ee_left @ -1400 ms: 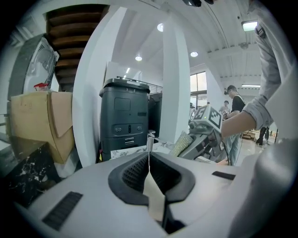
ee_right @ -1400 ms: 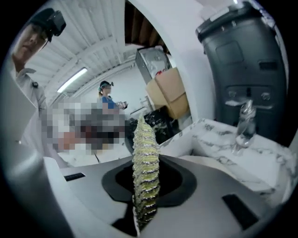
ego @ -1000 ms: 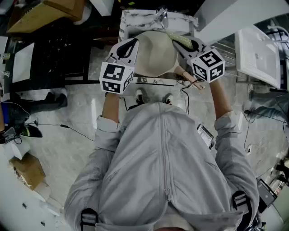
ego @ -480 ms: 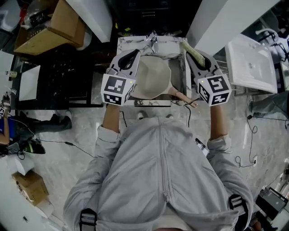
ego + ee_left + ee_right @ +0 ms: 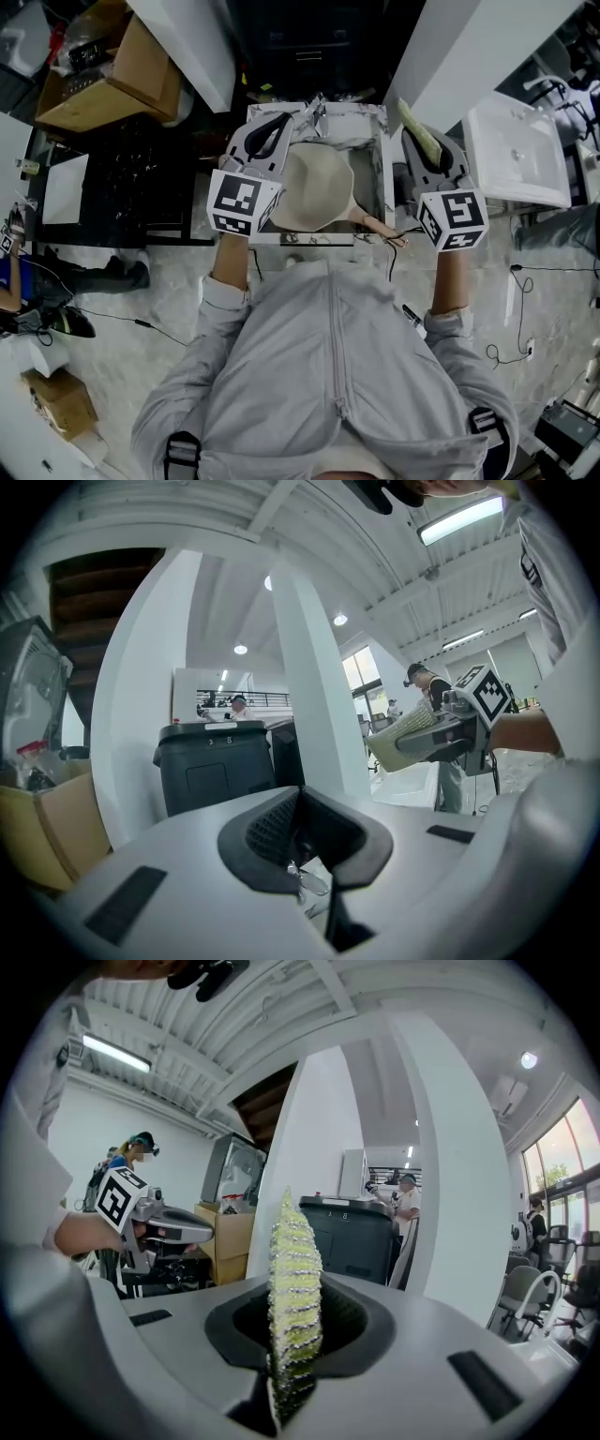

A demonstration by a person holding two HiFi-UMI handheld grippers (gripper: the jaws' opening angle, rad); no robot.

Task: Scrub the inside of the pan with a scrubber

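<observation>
A cream pan lies in a marble-edged basin in front of me, its handle pointing to the near right. My left gripper hovers over the pan's left rim; in its own view the jaws are shut with nothing between them. My right gripper is held to the right of the basin, clear of the pan. It is shut on a yellow-green scrubber, which stands edge-on between the jaws. Each gripper view looks level across the room, and neither shows the pan.
A white pillar rises just behind the right gripper. A white sink unit stands at the right, with black shelving and a cardboard box at the left. A dark bin stands beyond the basin. Cables trail on the floor.
My right gripper has carried the scrubber from over the pan's right rim out to the right of the basin. The left gripper stayed by the left rim.
</observation>
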